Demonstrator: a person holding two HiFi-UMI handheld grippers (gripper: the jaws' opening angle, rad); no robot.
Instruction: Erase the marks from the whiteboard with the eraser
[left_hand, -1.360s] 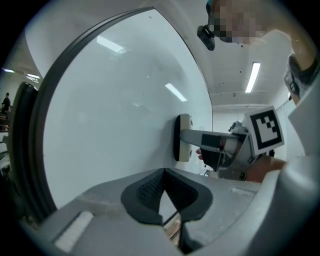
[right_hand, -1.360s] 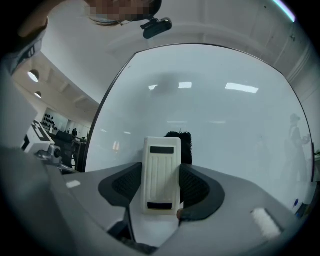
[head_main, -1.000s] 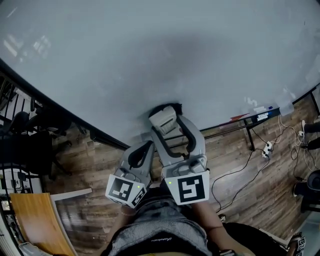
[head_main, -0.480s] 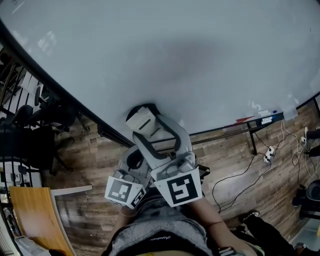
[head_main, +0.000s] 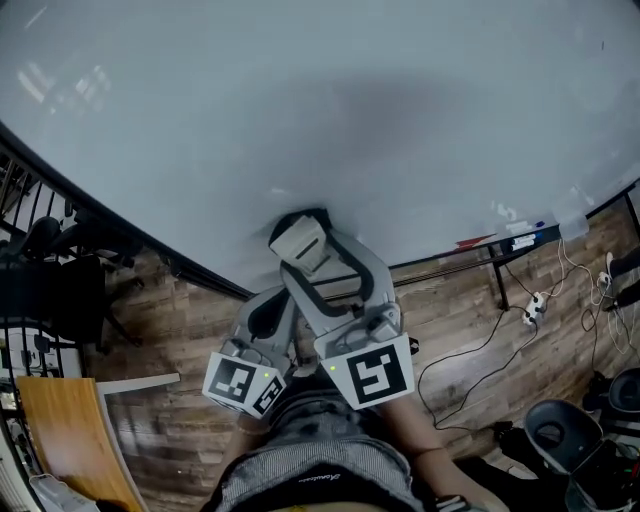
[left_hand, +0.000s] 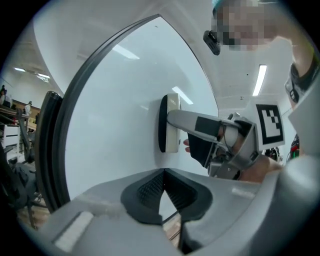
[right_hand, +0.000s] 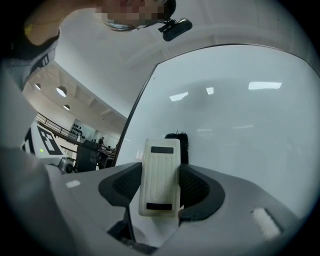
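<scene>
The whiteboard (head_main: 350, 120) fills the upper head view, and I make out no dark marks on it near the eraser. My right gripper (head_main: 306, 252) is shut on the white eraser (head_main: 300, 240), whose black felt face is pressed against the board close to its lower edge. In the right gripper view the eraser (right_hand: 160, 175) stands upright between the two pads of that gripper (right_hand: 159, 187). My left gripper (head_main: 270, 316) hangs lower and to the left, off the board. Its jaws (left_hand: 164, 186) are shut with nothing in them, and it sees the eraser (left_hand: 171, 122) side-on.
The board's tray (head_main: 510, 238) at the lower right holds markers. Cables and a power strip (head_main: 530, 300) lie on the wooden floor. Black chairs (head_main: 50, 280) stand at the left, a wooden table (head_main: 70, 440) at the bottom left, and a dark round object (head_main: 560, 430) at the bottom right.
The right gripper slid the eraser left along the board's lower part, then a little back to the right. The left gripper stayed low and shut.
</scene>
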